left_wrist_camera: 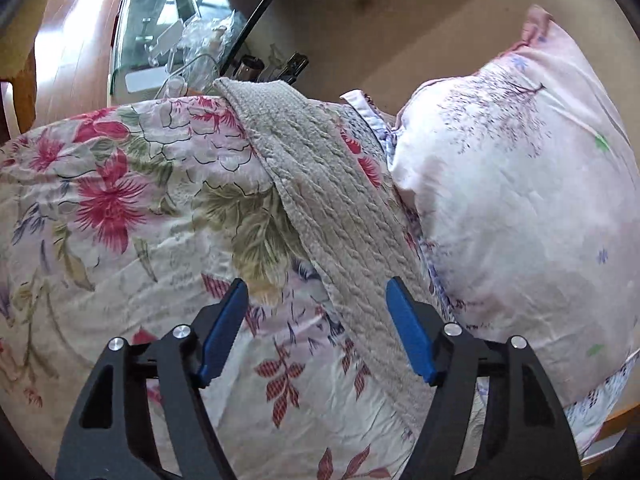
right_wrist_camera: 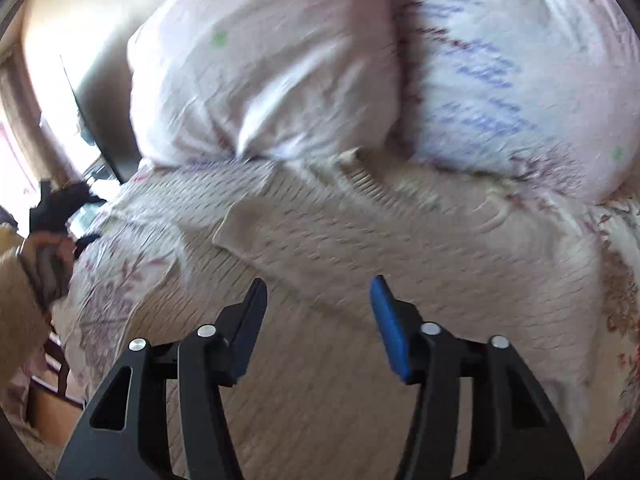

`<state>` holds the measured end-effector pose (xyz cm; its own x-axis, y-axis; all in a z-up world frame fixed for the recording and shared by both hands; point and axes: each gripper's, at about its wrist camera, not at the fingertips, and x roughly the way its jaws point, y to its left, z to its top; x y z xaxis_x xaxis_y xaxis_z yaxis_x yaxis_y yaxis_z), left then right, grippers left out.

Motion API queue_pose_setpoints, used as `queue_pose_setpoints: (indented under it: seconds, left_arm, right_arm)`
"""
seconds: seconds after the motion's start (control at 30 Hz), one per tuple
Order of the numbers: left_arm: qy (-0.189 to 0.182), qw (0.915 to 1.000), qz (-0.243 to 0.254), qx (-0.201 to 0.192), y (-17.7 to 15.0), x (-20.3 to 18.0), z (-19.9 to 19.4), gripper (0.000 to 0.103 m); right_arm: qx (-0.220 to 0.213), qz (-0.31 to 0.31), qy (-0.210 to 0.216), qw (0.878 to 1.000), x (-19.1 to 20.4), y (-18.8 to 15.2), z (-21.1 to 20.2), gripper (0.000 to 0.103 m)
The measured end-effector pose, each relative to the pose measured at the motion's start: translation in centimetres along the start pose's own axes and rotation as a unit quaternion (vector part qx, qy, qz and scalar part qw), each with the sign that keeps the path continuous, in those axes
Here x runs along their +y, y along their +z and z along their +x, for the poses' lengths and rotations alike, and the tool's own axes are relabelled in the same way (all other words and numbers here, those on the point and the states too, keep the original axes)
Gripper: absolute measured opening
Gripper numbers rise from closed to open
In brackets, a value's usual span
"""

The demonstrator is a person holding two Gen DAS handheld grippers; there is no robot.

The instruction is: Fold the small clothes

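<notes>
- Left gripper [left_wrist_camera: 316,292]: fingers spread wide, blue pads facing inward, nothing between them; it hovers over the bed, with the right pad [left_wrist_camera: 408,332] above the garment's near end.
- Garment [left_wrist_camera: 320,208]: a beige ribbed knit; in the left view it lies as a long strip running diagonally from the far edge of the quilt toward the gripper; its right edge runs along the foot of the pillow.
- Quilt [left_wrist_camera: 120,208]: pale cloth printed with red flowers and olive leaves, covering the bed beneath the garment.
- Pillow [left_wrist_camera: 520,200]: pale pink with a purple branch print, standing right of the garment.
- Right gripper [right_wrist_camera: 318,292]: fingers likewise apart and empty, held over the garment [right_wrist_camera: 360,264]; this view is motion-blurred.
- In the right view the garment spreads broadly across the quilt [right_wrist_camera: 120,280], a folded flap near its centre; two pillows [right_wrist_camera: 272,64] lie just behind it.
</notes>
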<state>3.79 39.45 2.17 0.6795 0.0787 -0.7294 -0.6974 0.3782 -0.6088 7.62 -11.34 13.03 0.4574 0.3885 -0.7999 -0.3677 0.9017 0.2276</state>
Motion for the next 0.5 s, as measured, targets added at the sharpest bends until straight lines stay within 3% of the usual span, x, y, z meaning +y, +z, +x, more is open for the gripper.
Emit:
queue_pose_setpoints:
  seconds: [0.1, 0.3, 0.4, 0.47, 0.5]
  left_arm:
    - [-0.014, 0.9995, -0.024, 0.015, 2.0, 0.5, 1.8, 0.064]
    - [-0.025, 0.9985, -0.048, 0.012, 5.0, 0.5, 3.8, 0.059]
    - [-0.020, 0.9977, -0.063, 0.011, 6.0, 0.5, 4.1, 0.057]
    - [-0.021, 0.9977, -0.065, 0.007, 6.6, 0.4, 4.3, 0.036]
    - [-0.016, 0.9979, -0.062, 0.013, 6.8, 0.3, 4.6, 0.005]
  right_arm:
    - [0.022, 0.006, -0.016, 1.000, -1.0, 0.0, 0.4, 0.062]
    - [0.045, 0.114, -0.054, 0.991, -6.2, -0.8, 0.7, 0.063]
    - [0.068, 0.154, -0.062, 0.984, -7.2, -2.6, 1.4, 0.071]
    - [0.075, 0.158, -0.067, 0.982, -7.3, -3.3, 1.1, 0.072]
    - [0.077, 0.155, -0.070, 0.982, -7.3, -3.6, 0.9, 0.072]
